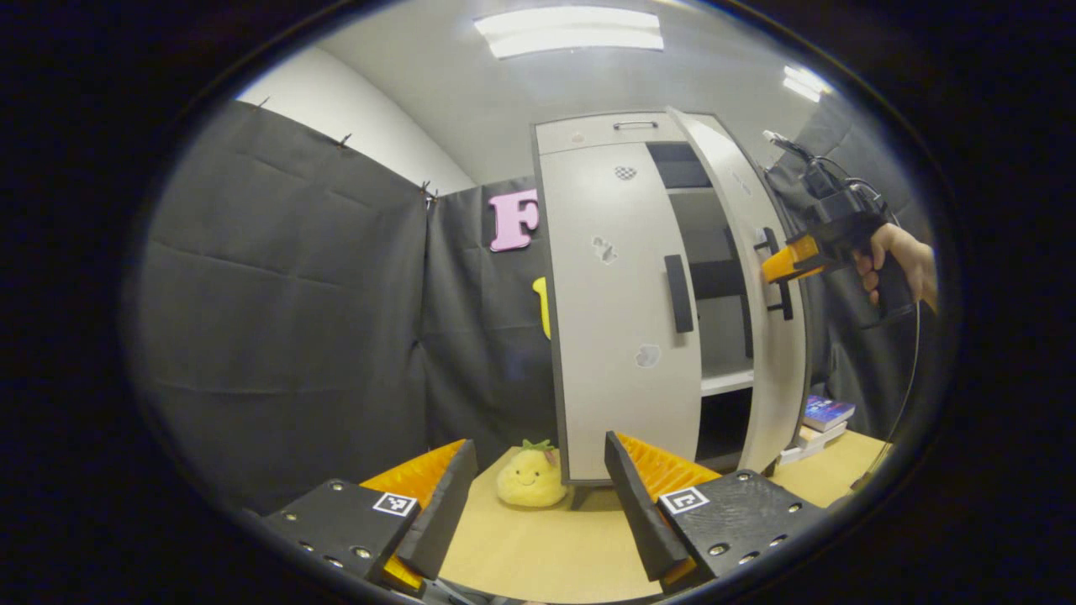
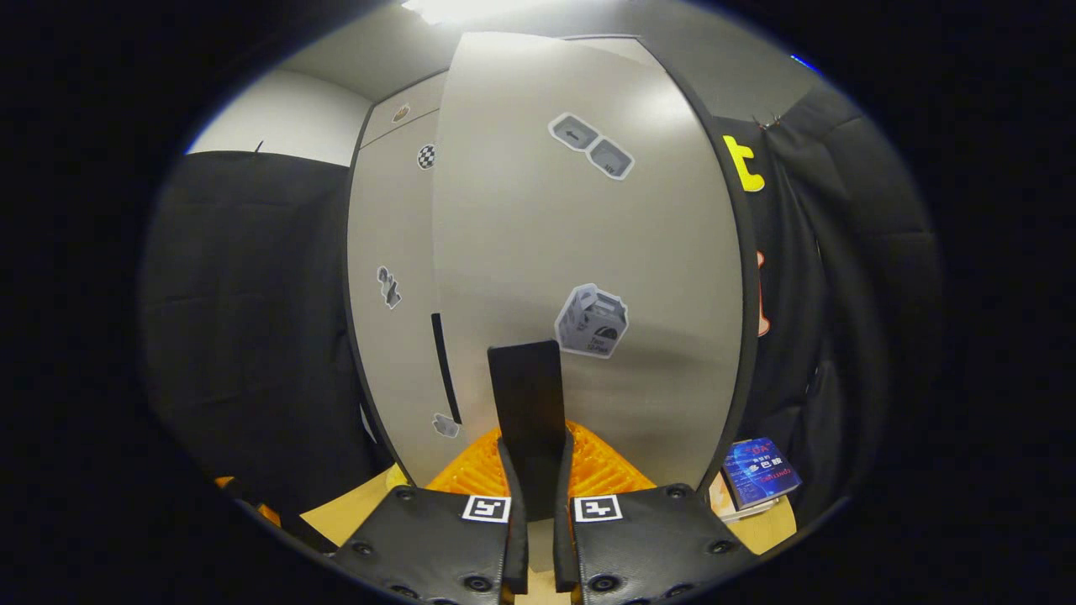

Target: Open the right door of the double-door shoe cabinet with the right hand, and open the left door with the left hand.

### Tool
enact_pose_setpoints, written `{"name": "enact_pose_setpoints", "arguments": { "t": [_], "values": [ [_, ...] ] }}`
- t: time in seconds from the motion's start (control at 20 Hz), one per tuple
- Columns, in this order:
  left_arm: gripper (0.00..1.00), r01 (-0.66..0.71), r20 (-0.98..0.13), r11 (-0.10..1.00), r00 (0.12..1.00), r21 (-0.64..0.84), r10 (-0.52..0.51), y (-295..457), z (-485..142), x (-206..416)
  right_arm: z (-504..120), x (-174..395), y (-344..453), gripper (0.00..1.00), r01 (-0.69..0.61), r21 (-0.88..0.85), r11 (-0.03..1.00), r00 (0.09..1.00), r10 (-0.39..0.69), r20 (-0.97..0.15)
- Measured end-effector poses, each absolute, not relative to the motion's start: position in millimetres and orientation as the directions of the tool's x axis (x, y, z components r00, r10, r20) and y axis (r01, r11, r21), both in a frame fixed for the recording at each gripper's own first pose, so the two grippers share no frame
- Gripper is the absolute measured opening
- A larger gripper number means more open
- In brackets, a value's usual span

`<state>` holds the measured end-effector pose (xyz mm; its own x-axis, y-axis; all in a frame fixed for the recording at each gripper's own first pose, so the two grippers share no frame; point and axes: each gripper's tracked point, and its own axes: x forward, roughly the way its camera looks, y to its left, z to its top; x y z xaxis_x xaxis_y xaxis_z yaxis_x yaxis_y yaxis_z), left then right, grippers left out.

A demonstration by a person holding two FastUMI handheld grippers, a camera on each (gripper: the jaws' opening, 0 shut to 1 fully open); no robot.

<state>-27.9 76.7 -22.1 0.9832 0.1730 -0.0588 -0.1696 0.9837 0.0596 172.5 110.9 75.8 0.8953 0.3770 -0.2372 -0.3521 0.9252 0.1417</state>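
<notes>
Right claw [image 2: 533,470] is clamped on the dark vertical handle [image 2: 527,416] of the right door [image 2: 588,252], both fingers pressing its sides. From the left gripper view that same claw [image 1: 777,267], held by a hand [image 1: 899,260], sits at the handle on the right door [image 1: 761,277], which stands swung partly outward, baring shelves [image 1: 725,382] inside the shoe cabinet [image 1: 588,134]. Left claw [image 1: 538,496] hangs wide apart and empty, low and near, well short of the cabinet. The left door [image 1: 622,319] lies flush and closed, its dark handle [image 1: 679,294] untouched. On the counter [image 1: 538,546], a yellow plush toy [image 1: 530,477] sits just at the cabinet's lower left corner, and a stack of books [image 1: 820,424] lies to the right of the cabinet.
</notes>
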Motion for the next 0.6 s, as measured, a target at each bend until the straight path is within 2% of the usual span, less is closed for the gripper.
{"name": "enact_pose_setpoints", "arguments": {
  "t": [0.25, 0.3, 0.6],
  "values": [
    [0.89, -0.131, -0.064, 0.990, 0.989, 0.048, 0.134, 54, -22, -10, 79, 152, 82, 0.17, -0.354, 0.168, 0.920, 0.888, 0.387, -0.247],
    [0.89, -0.124, -0.063, 0.991, 0.990, 0.047, 0.127, 50, -22, -8, 80, 149, 76, 0.13, -0.352, 0.164, 0.921, 0.889, 0.384, -0.249],
    [0.89, -0.074, -0.065, 0.997, 0.995, 0.026, 0.075, 26, -26, -2, 82, 129, 28, 0.13, -0.313, 0.142, 0.939, 0.910, 0.340, -0.236]
  ]
}}
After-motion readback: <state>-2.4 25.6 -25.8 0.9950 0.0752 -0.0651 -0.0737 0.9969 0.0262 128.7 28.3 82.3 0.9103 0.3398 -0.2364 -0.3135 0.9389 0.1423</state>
